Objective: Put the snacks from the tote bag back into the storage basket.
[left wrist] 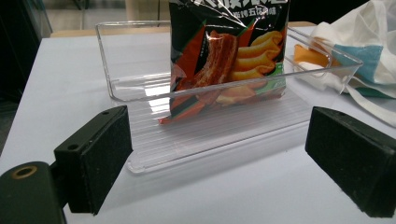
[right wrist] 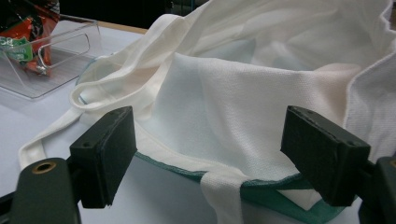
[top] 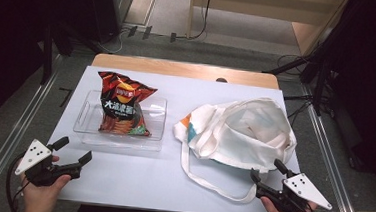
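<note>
The chip bag (top: 122,104) leans in the clear tray (top: 155,134) at about ten o'clock on the white table (top: 136,177). At three o'clock slumps the cloth bag (top: 247,132), mouth open, one strap trailing toward six. The left gripper (top: 76,151), down at seven o'clock, faces the tray, jaws spread wide and empty. The right gripper (top: 266,172), at five o'clock, faces the cloth bag's rim, jaws also apart, gripping nothing.
</note>
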Available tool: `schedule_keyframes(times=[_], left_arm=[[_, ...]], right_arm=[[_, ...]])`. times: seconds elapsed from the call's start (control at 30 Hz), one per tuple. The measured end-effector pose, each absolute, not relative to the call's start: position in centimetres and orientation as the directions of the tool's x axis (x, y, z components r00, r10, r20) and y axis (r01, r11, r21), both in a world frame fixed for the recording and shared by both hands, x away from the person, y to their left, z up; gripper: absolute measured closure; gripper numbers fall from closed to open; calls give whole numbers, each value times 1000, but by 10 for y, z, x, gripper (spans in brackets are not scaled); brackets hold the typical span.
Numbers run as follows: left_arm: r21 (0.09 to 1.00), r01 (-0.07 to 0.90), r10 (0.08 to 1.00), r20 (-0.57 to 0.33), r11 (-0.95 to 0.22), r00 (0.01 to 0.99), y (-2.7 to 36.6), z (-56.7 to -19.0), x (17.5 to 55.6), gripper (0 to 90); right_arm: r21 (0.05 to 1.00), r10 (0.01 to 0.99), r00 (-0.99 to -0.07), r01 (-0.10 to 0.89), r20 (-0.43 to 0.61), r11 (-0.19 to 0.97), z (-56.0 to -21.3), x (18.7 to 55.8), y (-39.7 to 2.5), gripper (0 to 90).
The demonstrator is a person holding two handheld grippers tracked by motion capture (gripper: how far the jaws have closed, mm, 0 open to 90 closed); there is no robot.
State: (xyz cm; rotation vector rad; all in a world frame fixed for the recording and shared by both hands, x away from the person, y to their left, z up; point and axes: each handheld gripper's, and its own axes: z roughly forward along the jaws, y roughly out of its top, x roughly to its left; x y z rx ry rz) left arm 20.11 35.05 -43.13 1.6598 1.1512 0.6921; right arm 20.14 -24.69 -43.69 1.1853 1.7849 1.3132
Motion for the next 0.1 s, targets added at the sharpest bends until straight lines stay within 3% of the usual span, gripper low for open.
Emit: schedule_keyframes(times=[0.1], left_arm=[[923,375,920,-69,-88,386,350,-432,203,78]], right_arm=[[950,913,-407,296,30,101,-437,202,-247,182]])
